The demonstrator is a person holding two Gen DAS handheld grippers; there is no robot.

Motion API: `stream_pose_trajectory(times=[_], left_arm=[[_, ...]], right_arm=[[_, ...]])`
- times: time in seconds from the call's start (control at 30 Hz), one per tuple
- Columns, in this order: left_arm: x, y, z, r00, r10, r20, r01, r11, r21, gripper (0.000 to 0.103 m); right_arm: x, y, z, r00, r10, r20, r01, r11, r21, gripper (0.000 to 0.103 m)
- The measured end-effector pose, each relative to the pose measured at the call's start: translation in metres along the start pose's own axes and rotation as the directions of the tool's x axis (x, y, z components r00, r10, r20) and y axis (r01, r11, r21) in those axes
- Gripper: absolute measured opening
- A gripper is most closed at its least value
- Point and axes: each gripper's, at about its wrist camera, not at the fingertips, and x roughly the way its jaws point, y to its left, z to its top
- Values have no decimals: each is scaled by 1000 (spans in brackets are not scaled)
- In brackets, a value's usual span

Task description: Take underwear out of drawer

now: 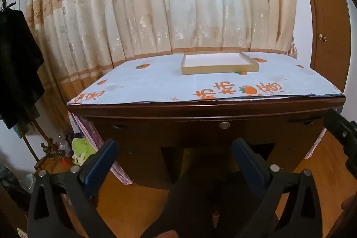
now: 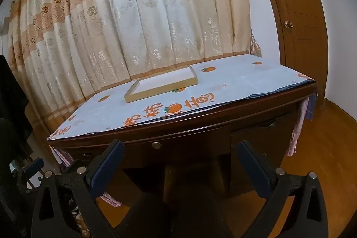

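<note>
**Underwear out of sight, drawer shut**

Underwear is hidden, presumably inside the dark wooden desk's closed centre drawer (image 1: pixel 223 128); likely soft, light cloth, best pinched at a fold. Left gripper (image 1: pixel 176 148) and right gripper (image 2: pixel 180 151) both gape, empty, short of the front. Round metal drawer knob (image 2: pixel 156 145) comes first. A shallow tan cardboard tray (image 1: pixel 219 63) sits on top, clear.

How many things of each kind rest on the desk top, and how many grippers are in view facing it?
Trays: 1
Printed cloths: 1
Grippers: 2, the left and the right, both open and empty
Total: 4
</note>
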Motion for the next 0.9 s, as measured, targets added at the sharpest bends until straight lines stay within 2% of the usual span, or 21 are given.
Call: stream_pose_trajectory(times=[0.03,0.07,0.33,0.5,0.57,0.9], left_arm=[[1,1,0,1000,-1,-7,1,1000,0,103],[-1,-1,0,1000,13,21,-13,1000,17,103],[0,7,4,999,-11,-39,10,1000,-28,103],[-12,6,7,1000,-10,-22,10,1000,-11,103],[0,2,-4,1000,-7,-11,7,1000,9,103],[1,3,-4,1000,-16,-21,16,1000,-17,103]], right_arm=[[0,0,0,1000,1,7,-1,1000,-1,103],[0,0,0,1000,0,7,0,1000,-2,103],[-2,1,-2,1000,-2,9,2,1000,-2,103],[-1,4,-3,1000,-2,3,2,1000,0,103],[-1,3,-2,1000,-3,1,3,1000,-3,103],[0,2,-1,1000,1,4,-1,1000,-9,103]])
